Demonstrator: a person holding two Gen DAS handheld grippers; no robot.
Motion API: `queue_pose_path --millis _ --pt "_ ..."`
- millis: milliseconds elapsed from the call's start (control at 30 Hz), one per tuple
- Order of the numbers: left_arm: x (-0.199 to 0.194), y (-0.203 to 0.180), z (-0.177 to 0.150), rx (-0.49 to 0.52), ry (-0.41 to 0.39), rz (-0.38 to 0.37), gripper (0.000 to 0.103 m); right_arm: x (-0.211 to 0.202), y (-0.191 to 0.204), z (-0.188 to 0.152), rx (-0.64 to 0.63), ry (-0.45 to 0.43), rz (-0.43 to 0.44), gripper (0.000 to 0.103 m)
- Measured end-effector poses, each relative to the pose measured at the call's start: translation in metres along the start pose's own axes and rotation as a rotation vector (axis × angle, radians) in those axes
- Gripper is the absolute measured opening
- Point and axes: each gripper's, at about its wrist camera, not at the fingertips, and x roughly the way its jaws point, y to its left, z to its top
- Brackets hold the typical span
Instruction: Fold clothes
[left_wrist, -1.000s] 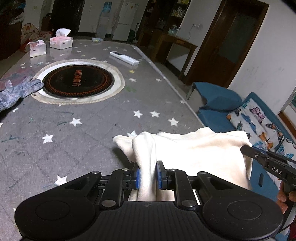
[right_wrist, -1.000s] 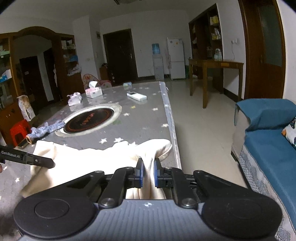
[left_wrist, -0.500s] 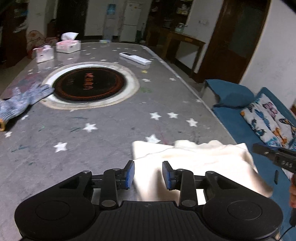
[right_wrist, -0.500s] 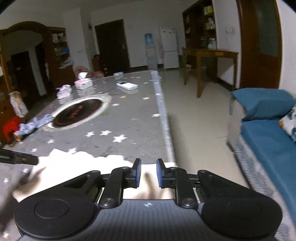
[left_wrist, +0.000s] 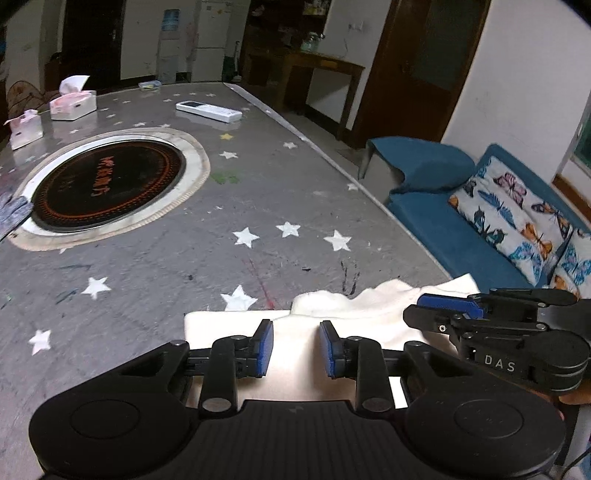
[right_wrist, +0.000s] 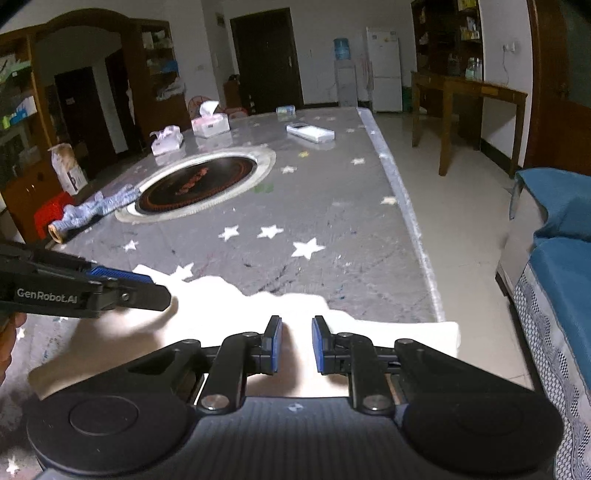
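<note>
Now both your grippers, left (left_wrist: 295, 349) and right (right_wrist: 296, 345), gape empty over cream garment (left_wrist: 343, 314) at table (left_wrist: 166, 266) near edge; flatten fold, square corners.

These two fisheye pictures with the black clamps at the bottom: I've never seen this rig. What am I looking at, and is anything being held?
No robot here: a person holds a two-finger gripper in each hand, and a camera on each one looks forward along its fingers. One picture is from the left gripper, with the right gripper coming in from the side; the other is the right one's own view, with the left one at its left edge. Below both lies a cream garment on the near end of a grey starred table. Further off sit a round black cooktop, tissue boxes, a remote and a glove. Nothing is held: both jaws have just been opening and stand apart over the cloth.
</note>
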Motion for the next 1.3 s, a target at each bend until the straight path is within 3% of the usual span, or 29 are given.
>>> queue_pose_path --millis 200,433,800,1033,1300 --pt "0.004 0.001 0.001 0.006 -0.005 -0.001 0.029 -0.002 -0.004 0.002 0.001 0.005 0.008 0.017" --pt "-0.010 -0.002 -0.003 0.015 -0.014 -0.004 0.031 -0.041 -0.010 -0.008 -0.003 -0.002 0.030 0.018" --pt "-0.056 -0.029 -0.042 0.098 -0.023 -0.104 0.032 -0.098 -0.001 -0.049 -0.046 -0.010 0.051 0.018" --pt "-0.063 -0.033 -0.079 0.120 -0.019 -0.092 0.032 -0.096 0.002 -0.073 -0.055 -0.002 0.013 0.019" --pt "-0.080 -0.032 -0.077 0.099 -0.080 -0.096 0.032 -0.103 0.019 -0.063 -0.108 -0.024 0.030 0.019"
